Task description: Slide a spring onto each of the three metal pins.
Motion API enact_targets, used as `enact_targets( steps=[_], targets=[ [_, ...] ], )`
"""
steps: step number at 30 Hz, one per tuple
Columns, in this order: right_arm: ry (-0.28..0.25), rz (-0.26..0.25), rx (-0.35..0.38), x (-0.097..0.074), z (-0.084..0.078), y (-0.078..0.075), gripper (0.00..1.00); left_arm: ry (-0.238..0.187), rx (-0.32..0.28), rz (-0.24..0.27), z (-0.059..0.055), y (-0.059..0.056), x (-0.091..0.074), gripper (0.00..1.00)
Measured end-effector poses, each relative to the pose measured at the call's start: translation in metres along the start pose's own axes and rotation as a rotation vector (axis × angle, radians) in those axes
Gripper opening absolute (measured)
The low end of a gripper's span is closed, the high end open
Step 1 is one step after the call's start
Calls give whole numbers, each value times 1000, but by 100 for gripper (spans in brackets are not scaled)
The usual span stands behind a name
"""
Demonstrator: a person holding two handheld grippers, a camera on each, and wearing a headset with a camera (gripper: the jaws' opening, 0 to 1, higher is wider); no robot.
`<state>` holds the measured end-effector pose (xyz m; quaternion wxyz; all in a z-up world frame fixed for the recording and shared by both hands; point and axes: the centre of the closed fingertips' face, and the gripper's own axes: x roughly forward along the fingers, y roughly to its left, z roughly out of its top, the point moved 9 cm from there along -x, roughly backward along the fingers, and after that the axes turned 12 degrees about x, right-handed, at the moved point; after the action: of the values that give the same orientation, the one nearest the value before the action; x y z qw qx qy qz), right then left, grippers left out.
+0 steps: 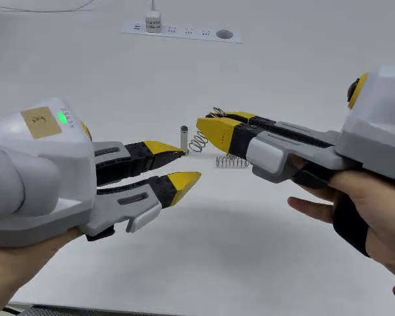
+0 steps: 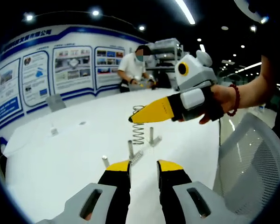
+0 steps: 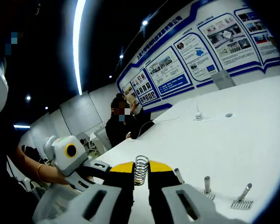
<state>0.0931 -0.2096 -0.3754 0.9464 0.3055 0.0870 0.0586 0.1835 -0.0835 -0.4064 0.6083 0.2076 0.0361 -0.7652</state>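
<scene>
The right gripper (image 3: 141, 165) pinches 1 spring (image 1: 197, 141) between its jaws. In the head view the spring hangs just at 3 o'clock of an upright metal pin (image 1: 184, 138). The left gripper (image 1: 189, 164) has its tips near 6 o'clock of that pin, jaws spread, holding nothing. A second spring (image 1: 232, 161) lies on the white table (image 1: 250, 250) at 4 o'clock.

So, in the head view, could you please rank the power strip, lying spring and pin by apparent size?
Power strip, largest despite being farthest.
Lying spring and pin: nearly alike, so I won't rank them.
</scene>
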Motion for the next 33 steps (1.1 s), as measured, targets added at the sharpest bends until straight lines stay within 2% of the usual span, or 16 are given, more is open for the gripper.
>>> enact_targets(
  steps=[2, 3, 8, 22, 26, 33],
  targets=[
    [-2, -10, -27, 3, 1, -2, 12, 8, -2, 9, -2, 1, -1, 24],
    [-10, -26, -67, 5, 2, -4, 12, 17, -2, 18, -3, 1, -1, 25],
    [-28, -70, -138, 15, 2, -12, 12, 34, 16, 42, -6, 2, -3, 31],
    [-77, -140, -161, 40, 3, -34, 12, 50, 0, 56, -13, -1, 0, 44],
    [-65, -157, -180, 47, 2, -38, 12, 50, -18, 64, -15, 0, 0, 48],
    [-9, -193, -274, 56, -7, -43, 12, 58, -35, 72, -19, 1, 1, 54]
  ],
)
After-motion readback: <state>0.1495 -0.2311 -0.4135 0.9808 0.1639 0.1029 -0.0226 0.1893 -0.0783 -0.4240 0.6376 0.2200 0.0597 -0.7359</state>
